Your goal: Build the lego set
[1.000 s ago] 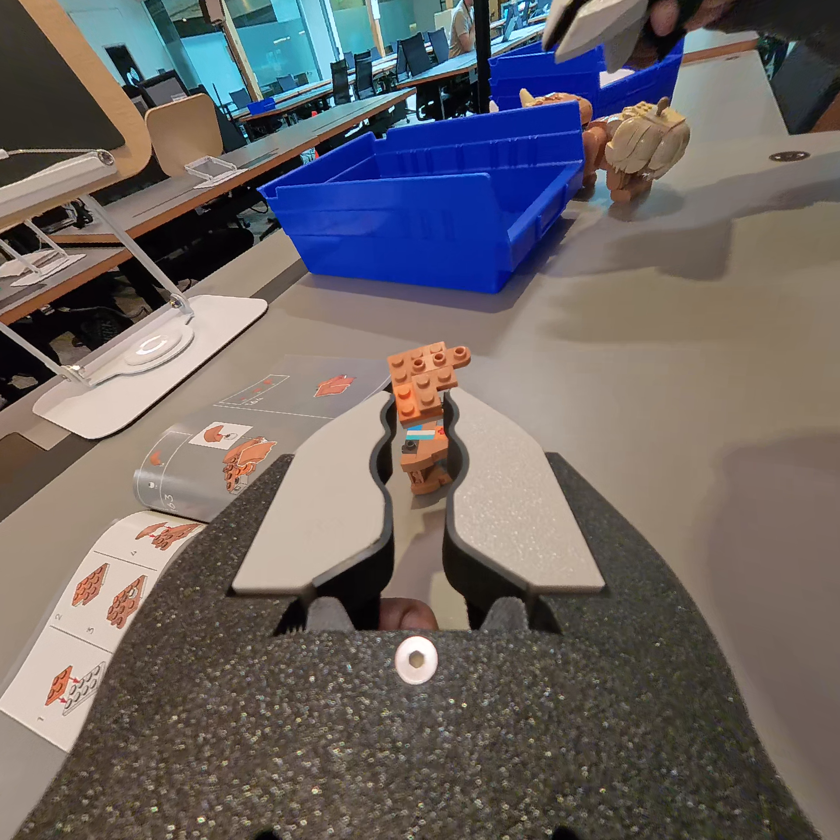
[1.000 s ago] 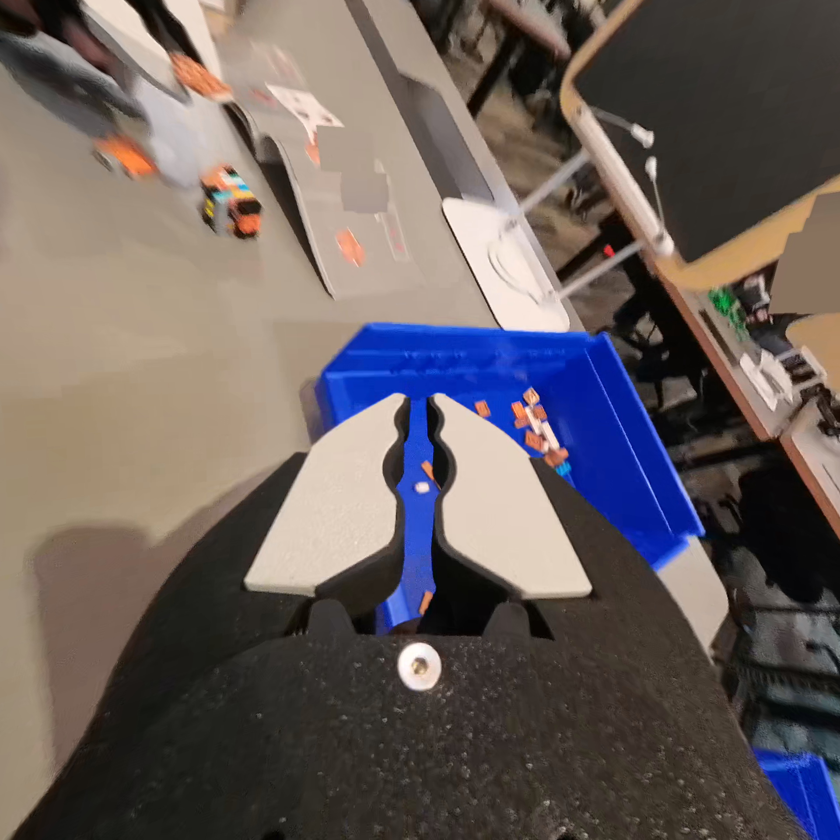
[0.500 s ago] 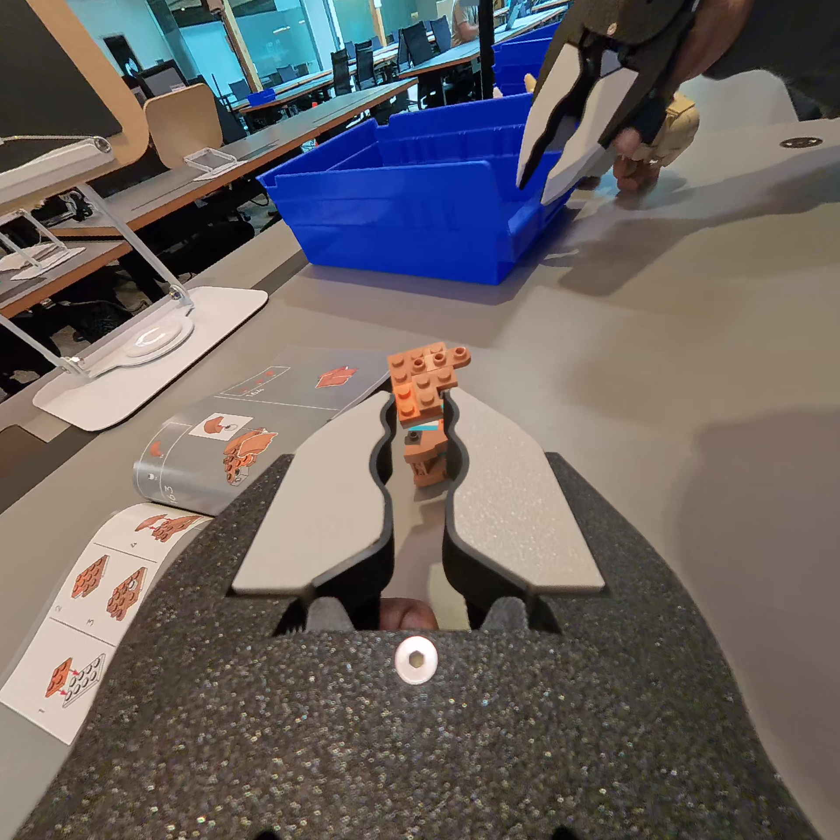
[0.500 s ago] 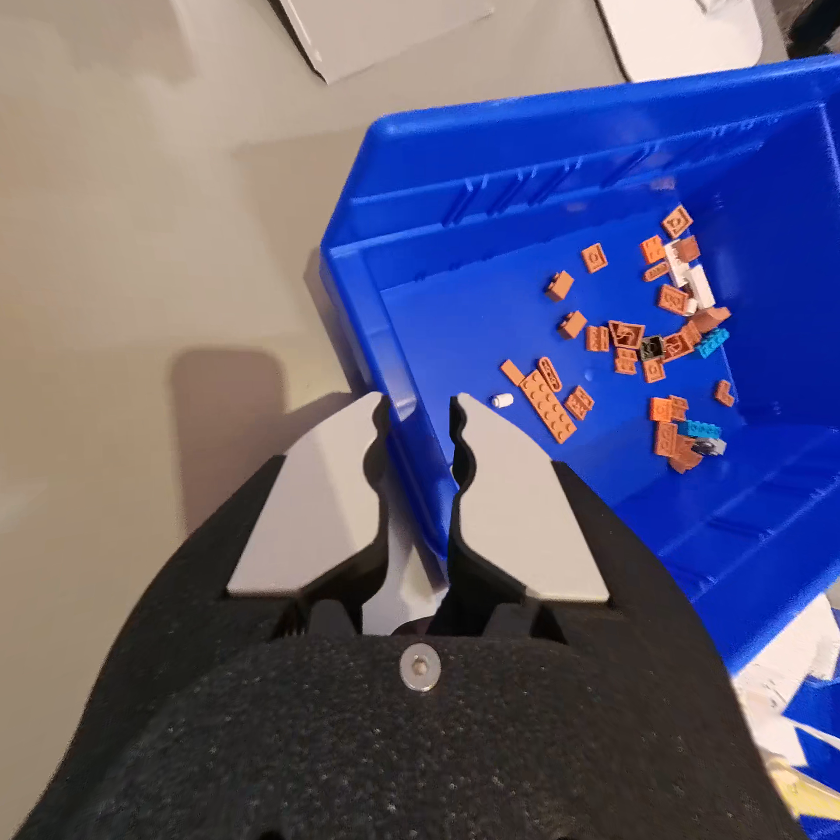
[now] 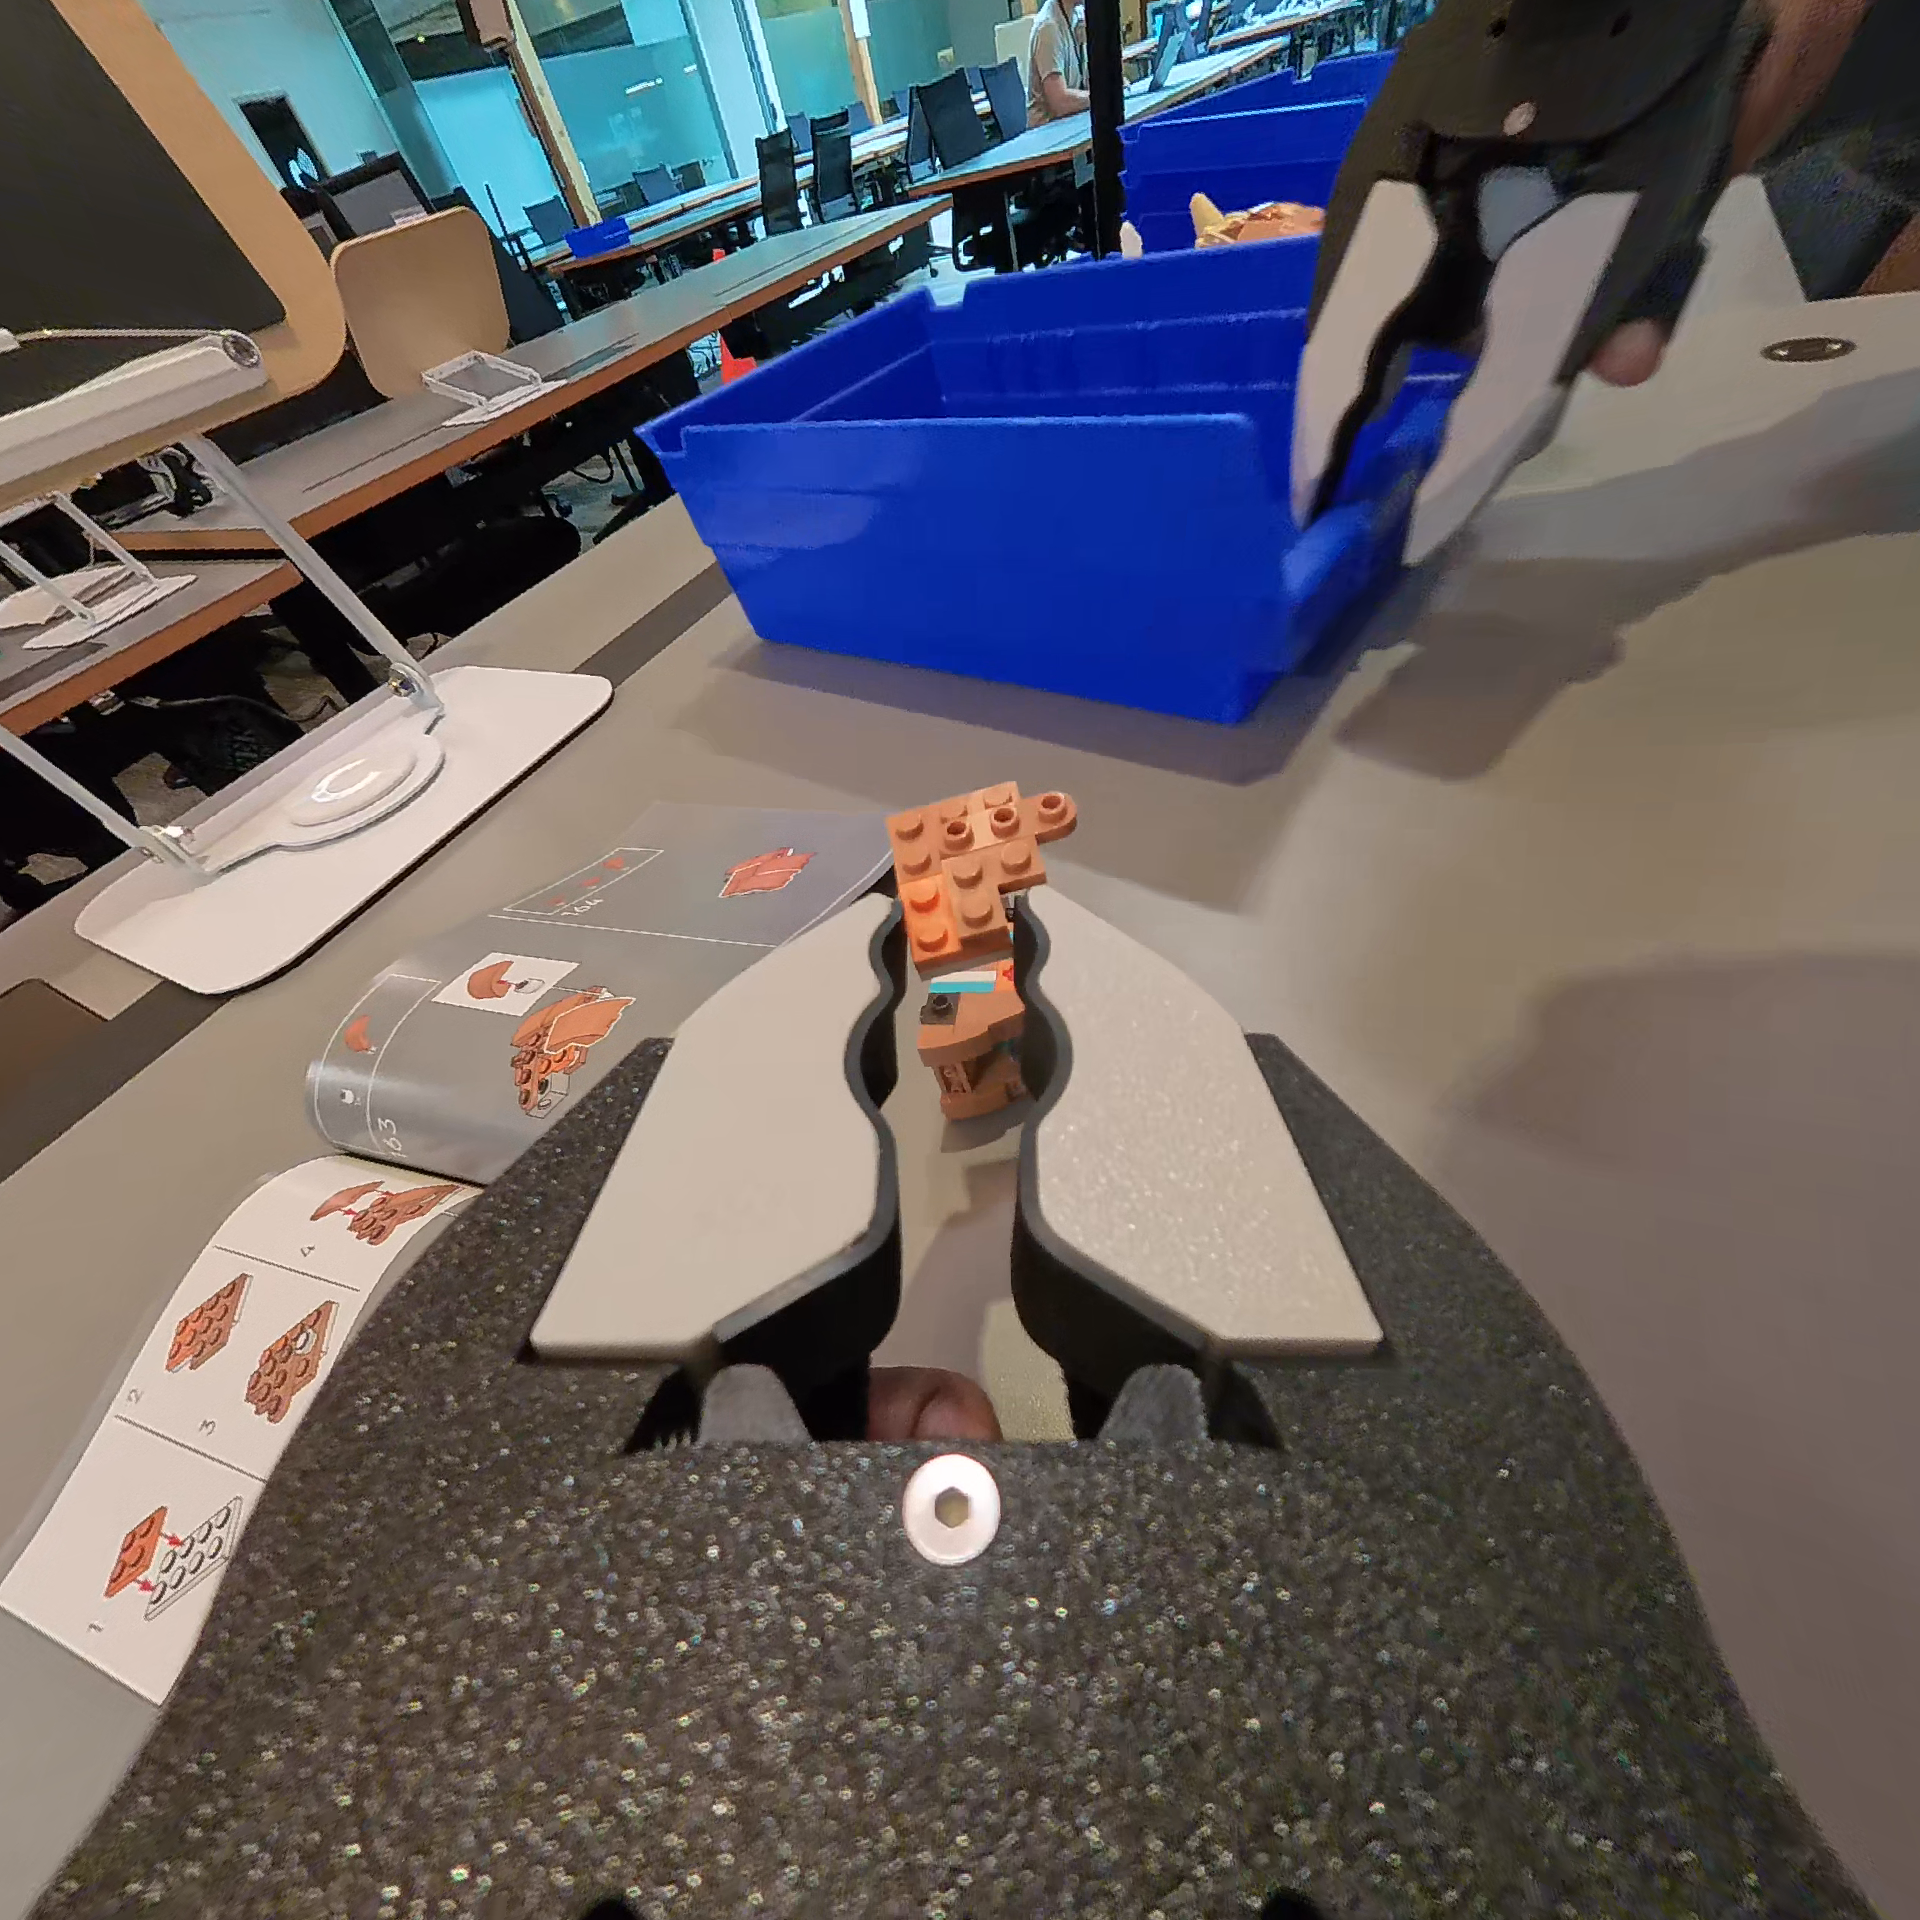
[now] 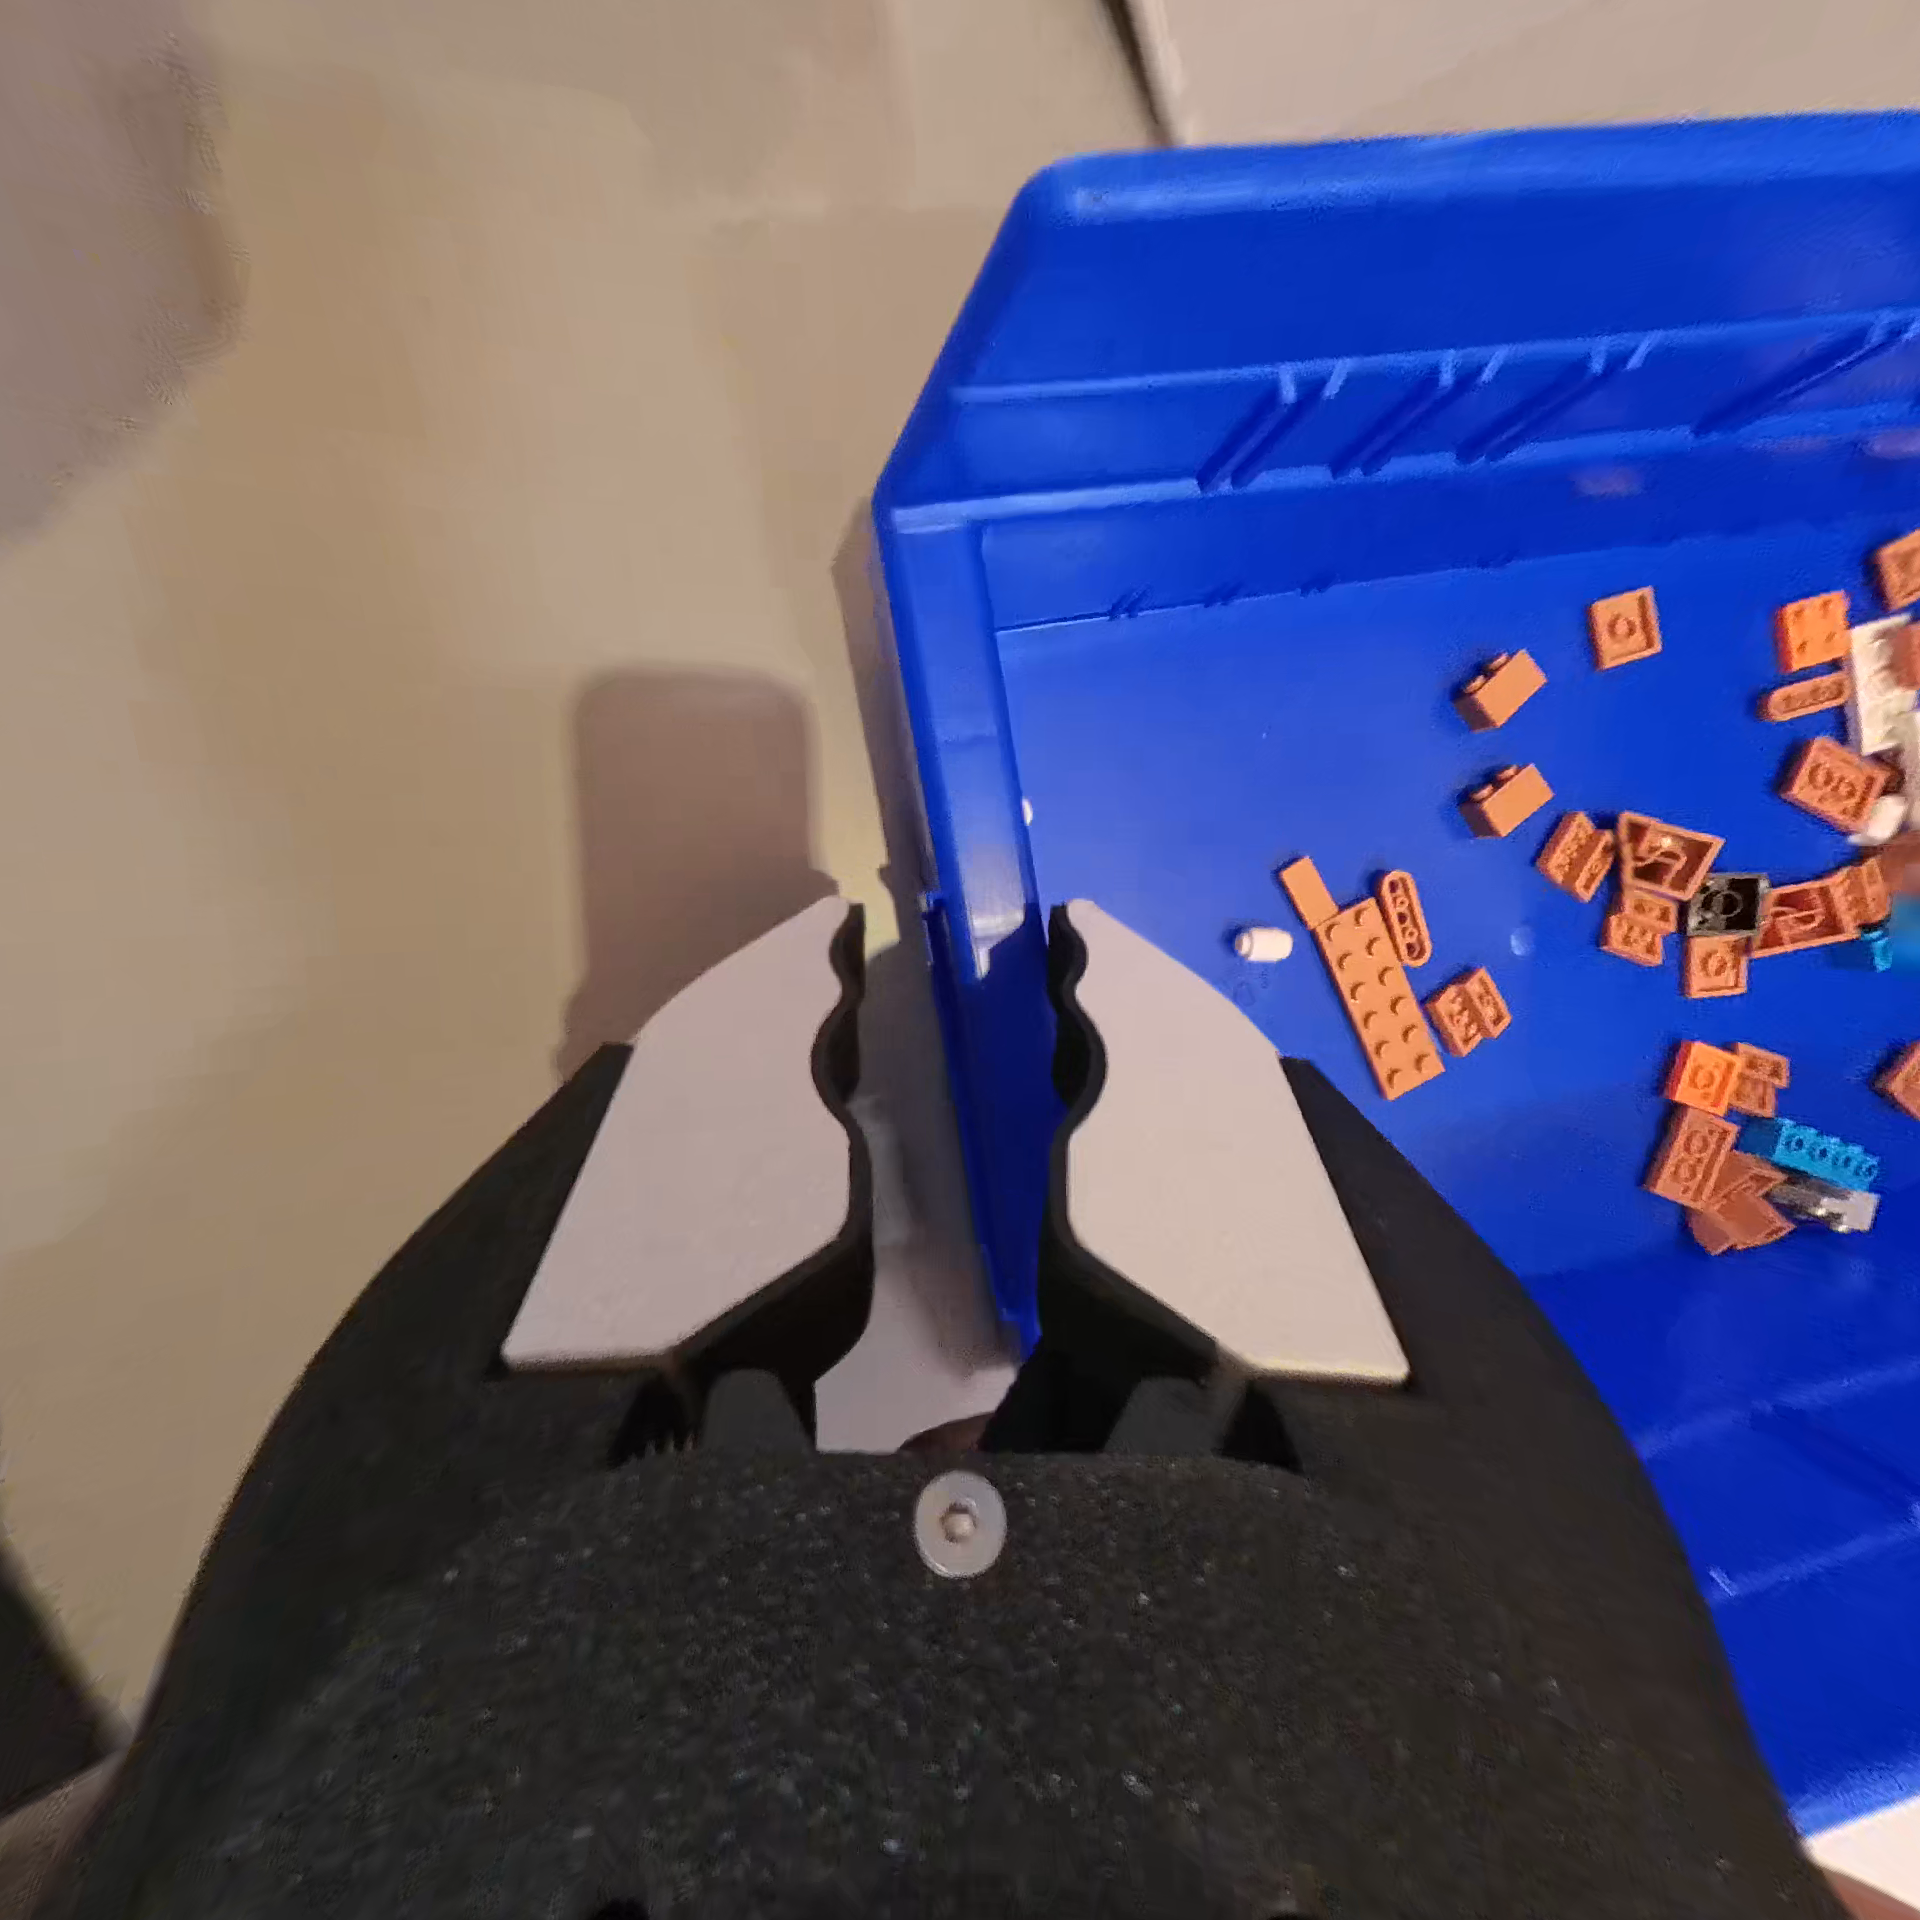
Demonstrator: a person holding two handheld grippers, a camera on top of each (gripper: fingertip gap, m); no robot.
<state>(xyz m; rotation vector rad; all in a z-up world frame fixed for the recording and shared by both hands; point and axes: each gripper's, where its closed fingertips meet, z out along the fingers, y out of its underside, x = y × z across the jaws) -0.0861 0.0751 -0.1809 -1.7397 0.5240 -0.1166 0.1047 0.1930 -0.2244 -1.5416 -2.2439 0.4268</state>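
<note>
My left gripper [image 5: 956, 914] is shut on a small orange-brown lego assembly [image 5: 971, 862] and holds it by its lower part, with the studded plates sticking up past the fingertips. My right gripper [image 6: 956, 914] is open and straddles the side wall of the blue bin [image 6: 1351, 312], one finger outside and one inside. It also shows in the left wrist view [image 5: 1382, 520] at the bin's [image 5: 987, 540] right corner. Several loose orange, blue, white and black bricks [image 6: 1371, 987] lie on the bin floor.
An open instruction booklet [image 5: 499, 997] and a white step sheet [image 5: 208, 1403] lie on the grey table left of my left gripper. A white stand base [image 5: 343, 810] sits at the table's left edge. A tan lego figure [image 5: 1257, 218] stands behind the bin. My right fingertips sit around 25 centimetres from my left ones.
My right gripper has come down from above the bin to its near corner and opened wider around the wall. My left gripper still holds the assembly in place.
</note>
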